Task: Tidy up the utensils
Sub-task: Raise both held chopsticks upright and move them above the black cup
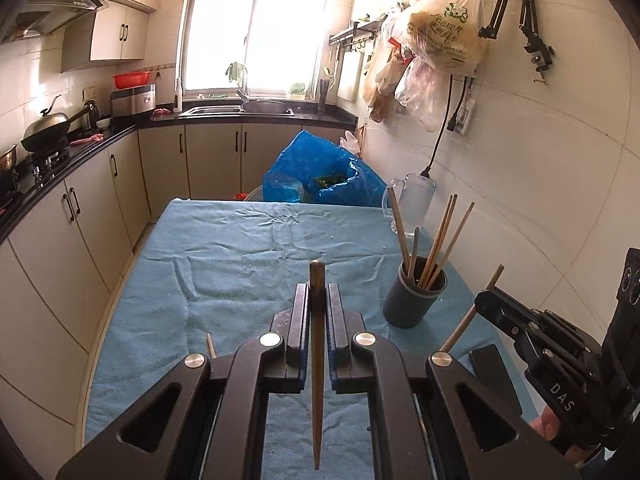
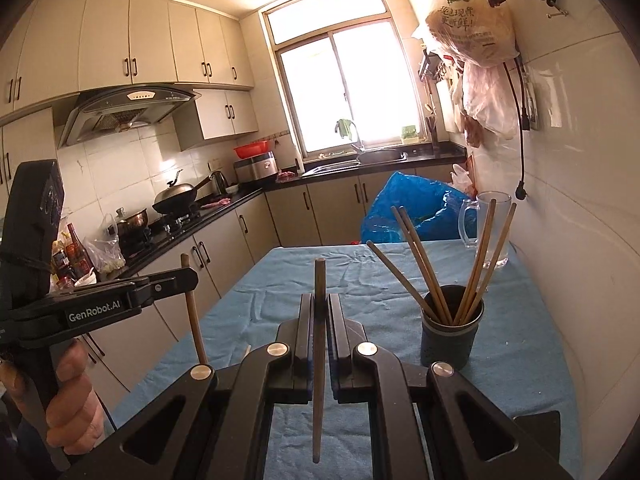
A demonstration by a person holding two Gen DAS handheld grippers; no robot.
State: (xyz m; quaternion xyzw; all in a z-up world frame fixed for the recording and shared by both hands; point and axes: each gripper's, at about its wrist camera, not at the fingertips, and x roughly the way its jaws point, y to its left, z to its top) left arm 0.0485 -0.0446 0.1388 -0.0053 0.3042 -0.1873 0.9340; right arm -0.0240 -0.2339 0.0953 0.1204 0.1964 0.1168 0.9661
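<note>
My left gripper (image 1: 318, 290) is shut on a brown chopstick (image 1: 317, 400) that stands upright between its pads, above the blue cloth. To its right, the right gripper (image 1: 482, 298) is shut on a second chopstick (image 1: 460, 328), held aslant. In the right wrist view the right gripper (image 2: 319, 300) clamps its chopstick (image 2: 319, 392), and the left gripper (image 2: 192, 276), held by a hand, shows at the left with its chopstick (image 2: 196, 328). A dark grey holder cup (image 1: 414, 304) (image 2: 452, 344) with several chopsticks stands near the wall. Both grippers are short of it.
The table has a blue cloth (image 1: 240, 248) on it. A glass mug (image 1: 416, 200) stands at its far right corner, with a blue plastic bag (image 1: 320, 172) behind it. One loose chopstick tip (image 1: 210, 344) lies at the near left. A flat black object (image 1: 486, 360) lies near the right edge. Kitchen counters run along the left.
</note>
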